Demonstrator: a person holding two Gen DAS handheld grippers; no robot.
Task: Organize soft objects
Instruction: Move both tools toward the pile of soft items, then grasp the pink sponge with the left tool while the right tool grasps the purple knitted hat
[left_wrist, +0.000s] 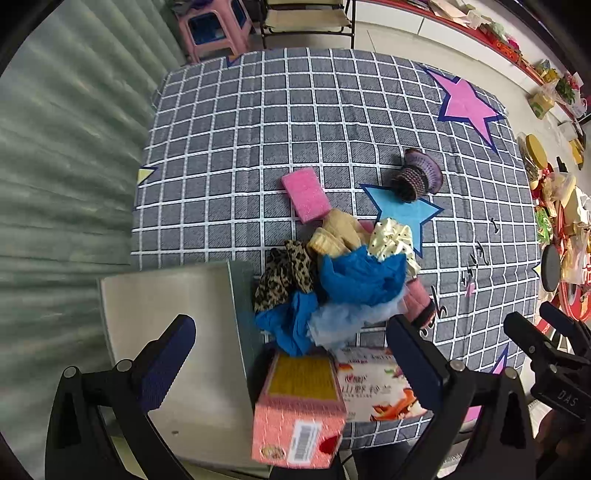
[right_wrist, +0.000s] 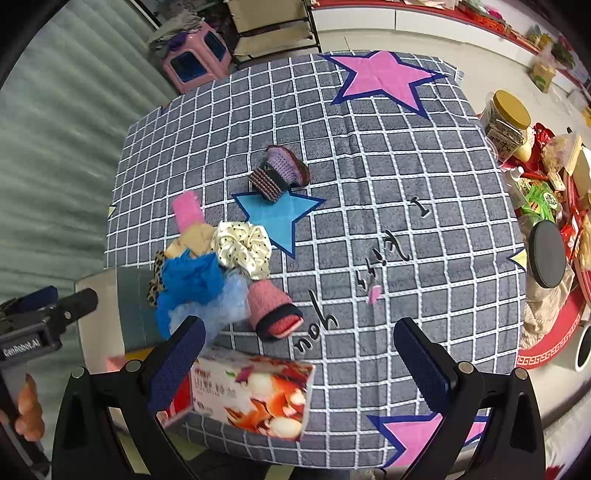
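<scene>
Nearest to the cameras stands a small carton (left_wrist: 299, 410), pink on one side and printed with fruit on the other; its open top shows a yellow inside, and I cannot tell what it holds. Both tongs hang above it with nothing between the fingers: the left gripper (left_wrist: 291, 354) has its jaws wide apart, and the right gripper (right_wrist: 301, 354) the same.

Just behind the carton lies the heap of soft things (left_wrist: 332, 269): crumpled blue gloves, a leopard scrunchie, a cream dotted scrunchie (right_wrist: 242, 247), a beige cloth and a pink sock (right_wrist: 273, 310). A pink sponge (left_wrist: 306, 194) touches the far side of the heap. One purple knitted bootie (right_wrist: 280, 171) lies apart, on a blue star.

The checked tablecloth (right_wrist: 406, 184) is bare toward its far and right edges. A grey board (left_wrist: 170, 332) lies by the left edge.
</scene>
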